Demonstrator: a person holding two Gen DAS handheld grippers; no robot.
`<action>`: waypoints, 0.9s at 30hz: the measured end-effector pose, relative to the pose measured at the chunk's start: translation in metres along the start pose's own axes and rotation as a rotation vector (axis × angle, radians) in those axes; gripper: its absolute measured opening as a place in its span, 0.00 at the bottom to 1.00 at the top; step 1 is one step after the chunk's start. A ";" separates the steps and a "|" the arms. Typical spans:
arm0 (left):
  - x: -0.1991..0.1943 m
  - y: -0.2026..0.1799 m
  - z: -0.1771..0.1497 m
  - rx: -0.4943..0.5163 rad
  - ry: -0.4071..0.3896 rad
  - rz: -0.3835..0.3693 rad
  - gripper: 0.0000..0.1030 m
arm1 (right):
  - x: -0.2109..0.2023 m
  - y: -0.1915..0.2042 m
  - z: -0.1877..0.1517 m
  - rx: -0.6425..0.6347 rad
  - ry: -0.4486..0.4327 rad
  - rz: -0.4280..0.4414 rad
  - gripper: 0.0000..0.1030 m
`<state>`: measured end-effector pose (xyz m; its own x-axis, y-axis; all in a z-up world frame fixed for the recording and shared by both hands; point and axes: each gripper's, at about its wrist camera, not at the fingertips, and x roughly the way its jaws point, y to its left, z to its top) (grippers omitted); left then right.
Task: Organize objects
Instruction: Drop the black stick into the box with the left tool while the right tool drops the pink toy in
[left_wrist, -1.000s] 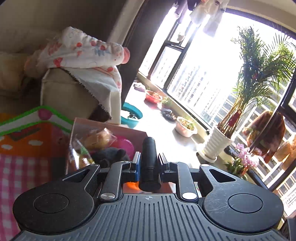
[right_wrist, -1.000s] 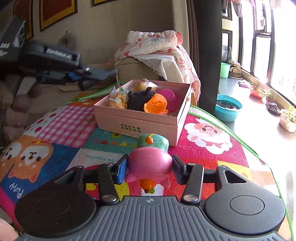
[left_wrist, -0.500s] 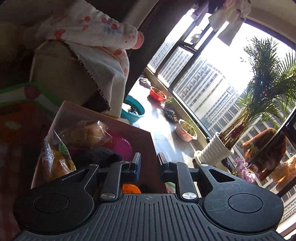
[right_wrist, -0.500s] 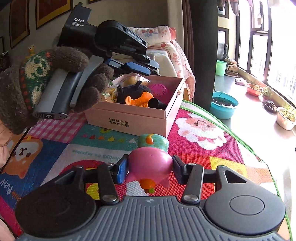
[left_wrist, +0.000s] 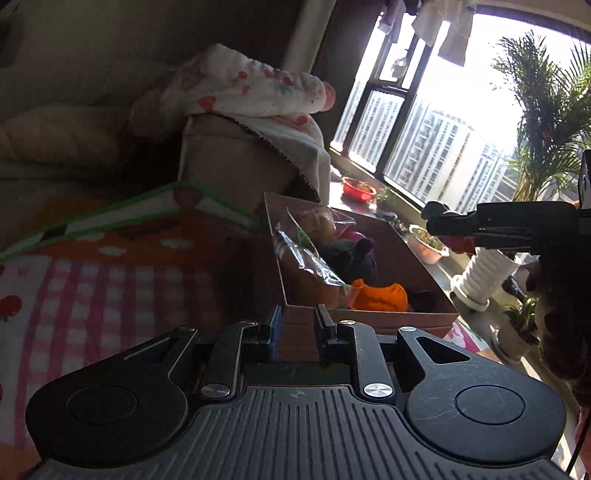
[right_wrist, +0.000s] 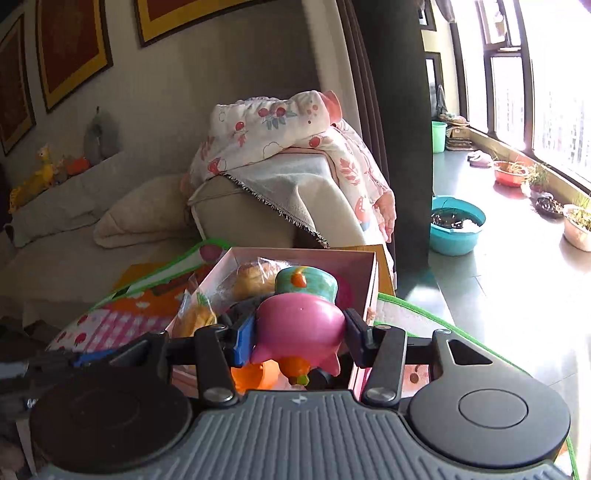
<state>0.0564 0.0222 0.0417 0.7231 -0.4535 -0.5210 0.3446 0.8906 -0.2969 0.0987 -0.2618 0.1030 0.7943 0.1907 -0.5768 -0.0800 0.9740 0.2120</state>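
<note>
While both cameras face the sofa end of the room, I log the following. Item one: my right gripper (right_wrist: 301, 338), clenched on a pink pig-shaped toy (right_wrist: 300, 330) with a teal cap (right_wrist: 306, 283) and an orange underside, held above the near end of the pink cardboard box (right_wrist: 364, 266); in the left wrist view this gripper (left_wrist: 436, 218) enters from the right, over the box's far side. Item two: my left gripper (left_wrist: 297, 332), released, jaws parted with nothing between them, low and just beside the near wall of the box (left_wrist: 369, 317). Item three: box contents; two clear bags of pastries (left_wrist: 314, 240) along the left side, a dark plush toy (left_wrist: 349, 256) in the middle, an orange toy (left_wrist: 380, 297) at the near end, a magenta round item partly hidden behind the plush. Item four: a colourful play mat (left_wrist: 92, 280) with pink check and orange panels and a green border, carrying the box. Item five: a beige sofa (right_wrist: 110, 206) behind, its arm draped with a floral blanket (right_wrist: 273, 125) and a grey cloth (right_wrist: 280, 184). Item six: window side; a teal basin (right_wrist: 456, 230) on the floor, a red bowl (left_wrist: 358, 186) and small planters on the sill, a palm in a white ribbed pot (left_wrist: 480, 277).
</note>
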 end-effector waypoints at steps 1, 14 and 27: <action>0.000 0.005 -0.002 -0.001 0.009 0.005 0.21 | 0.011 -0.001 0.006 0.019 0.017 -0.009 0.48; 0.021 0.004 0.020 -0.044 -0.007 -0.054 0.21 | 0.000 -0.004 -0.035 -0.110 0.057 -0.103 0.56; 0.046 0.027 0.035 0.034 0.088 0.204 0.76 | 0.027 0.025 -0.089 -0.254 0.167 -0.096 0.59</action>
<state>0.1202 0.0268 0.0379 0.7254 -0.2637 -0.6358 0.2175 0.9642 -0.1519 0.0642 -0.2213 0.0223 0.6975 0.0937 -0.7104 -0.1740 0.9839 -0.0410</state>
